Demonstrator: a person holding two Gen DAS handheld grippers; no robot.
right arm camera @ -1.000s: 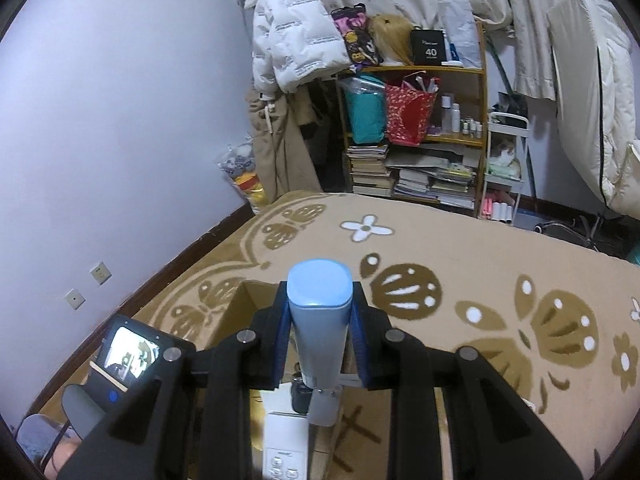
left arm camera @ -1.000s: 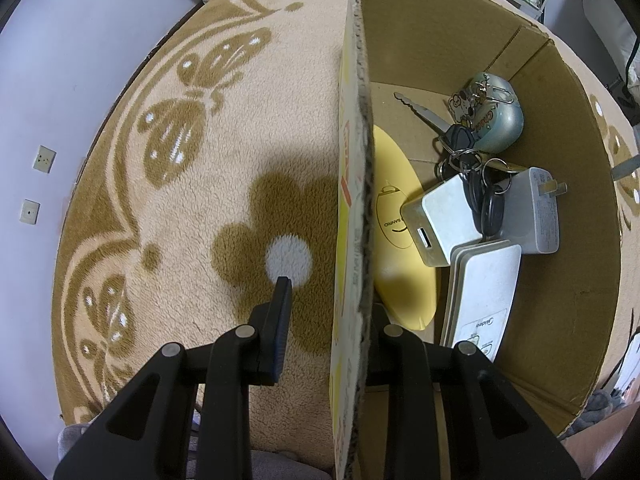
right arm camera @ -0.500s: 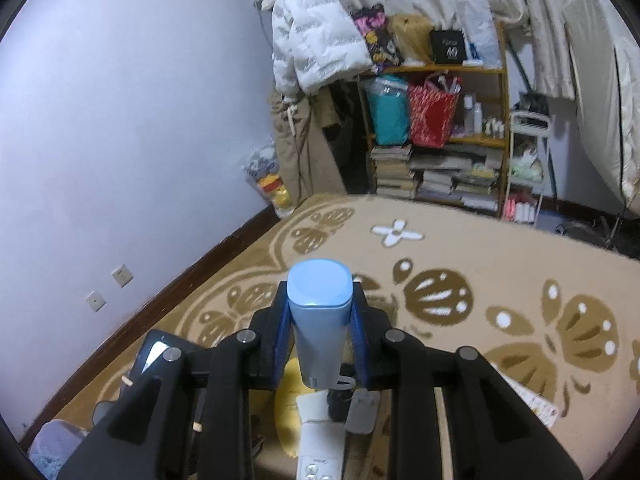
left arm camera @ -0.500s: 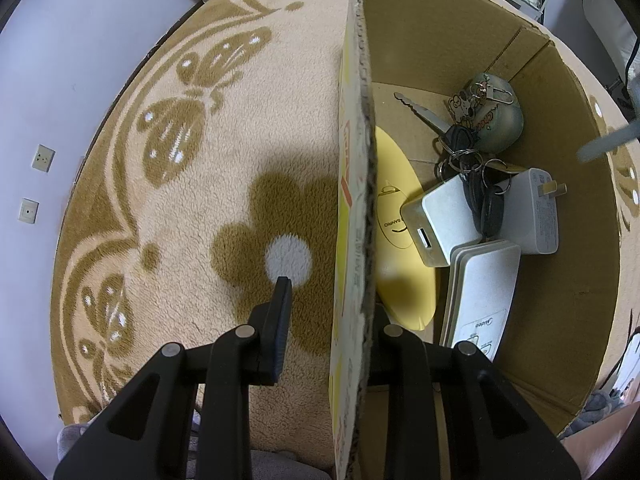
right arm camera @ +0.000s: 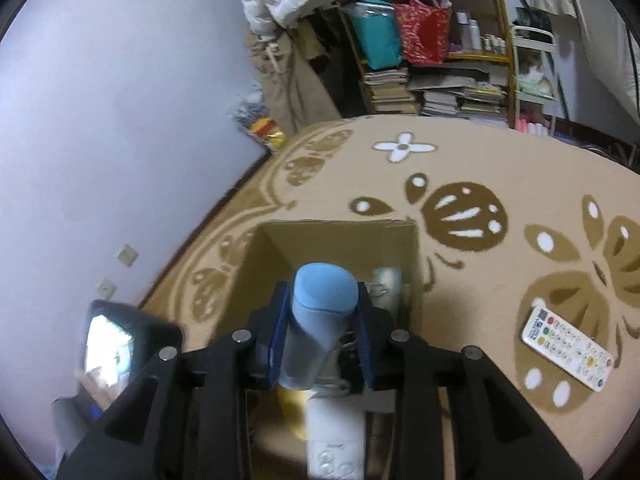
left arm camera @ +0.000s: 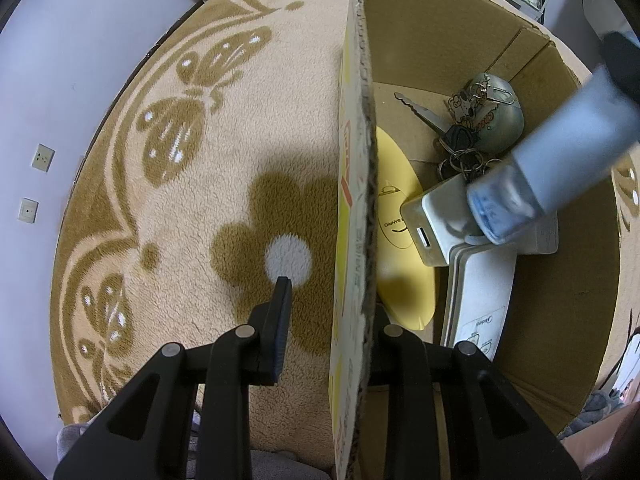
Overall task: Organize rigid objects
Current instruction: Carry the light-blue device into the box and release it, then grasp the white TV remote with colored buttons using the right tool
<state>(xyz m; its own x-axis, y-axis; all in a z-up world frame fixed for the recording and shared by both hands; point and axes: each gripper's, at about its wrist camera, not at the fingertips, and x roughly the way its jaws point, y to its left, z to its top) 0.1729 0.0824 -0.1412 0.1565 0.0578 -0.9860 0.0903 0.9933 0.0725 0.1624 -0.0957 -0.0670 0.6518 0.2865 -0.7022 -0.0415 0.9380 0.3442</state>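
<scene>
And down it comes: a second ago the right tongs (right arm camera: 322, 344) were up looking across the room, now they have tipped over the box (left arm camera: 460, 40) and the blue bottle (left arm camera: 560, 168) has swung in from 3 o'clock in the left view, where before only a sliver showed at the rim.

The right tongs are clamped on the bottle (right arm camera: 320, 320), cap end toward the camera, base pointing down into the box (right arm camera: 340, 232). The bottle is blurred, so whether its base already touches anything I can't say.

The left tongs (left arm camera: 328, 300) stand apart, straddling the near box wall: one finger outside over the rug (left arm camera: 180, 208), the other inside and mostly hidden. They seem to be steadying it, not squeezing.

Now the risks. The floor of the box is crowded: white charger (left arm camera: 436, 224) right under the bottle's base, keys (left arm camera: 460, 148) at 12 o'clock from it, remote (left arm camera: 480, 296) at 6, yellow disc (left arm camera: 400, 248) at 9. Let go here and the bottle likely lands on the charger's slope and rolls, or knocks the stack askew. Push lower and the tongs may jam into the pile. And with the wall held so loosely, a bump could shove the box along the rug.
</scene>
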